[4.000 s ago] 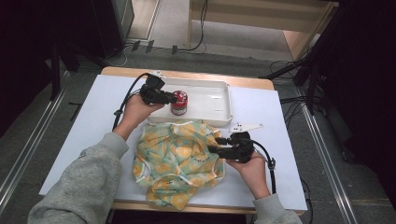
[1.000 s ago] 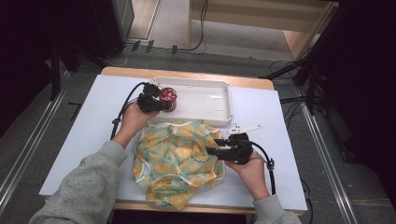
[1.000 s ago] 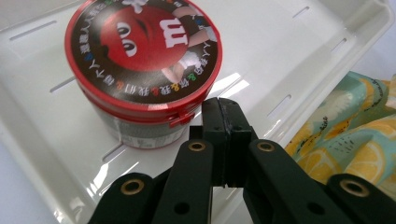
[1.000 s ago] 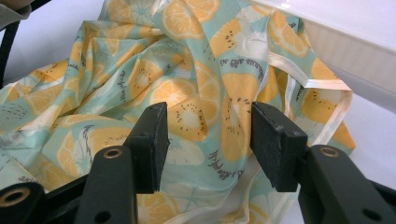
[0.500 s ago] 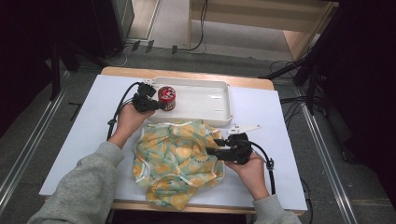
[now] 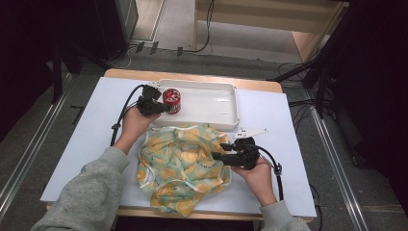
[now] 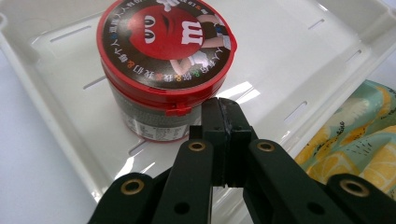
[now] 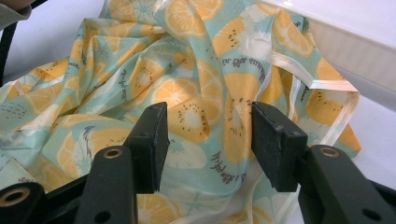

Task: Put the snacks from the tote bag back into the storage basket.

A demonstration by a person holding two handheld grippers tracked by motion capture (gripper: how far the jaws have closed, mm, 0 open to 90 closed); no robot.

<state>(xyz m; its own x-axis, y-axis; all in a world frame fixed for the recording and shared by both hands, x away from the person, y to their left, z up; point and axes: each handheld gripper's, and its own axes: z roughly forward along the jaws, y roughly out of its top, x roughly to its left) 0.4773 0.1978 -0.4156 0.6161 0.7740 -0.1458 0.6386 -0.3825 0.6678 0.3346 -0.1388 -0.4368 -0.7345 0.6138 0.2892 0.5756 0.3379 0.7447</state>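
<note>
High view: the candy tub (image 6: pixel 172 100) is standing in the white tray (image 6: pixel 226 96) on the table (image 6: pixel 86 144), apparently placed.

Left gripper view: the left gripper (image 7: pixel 223 112) is sitting with jaws closed and empty beside the tub.

Right gripper view: the right gripper (image 8: pixel 208 135) is hovering with jaws spread over the fruit-print cloth (image 8: pixel 140 70), ungrasped; handling it likely remains.

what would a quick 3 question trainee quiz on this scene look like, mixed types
1. True or false: the red-lidded jar stands upright inside the white tray.
2. Which gripper is open: A) left gripper B) right gripper?
3. Fill in: the right gripper's fingers sit over the fruit-print ____.

Key: 1 true; 2 B; 3 cloth.
</note>
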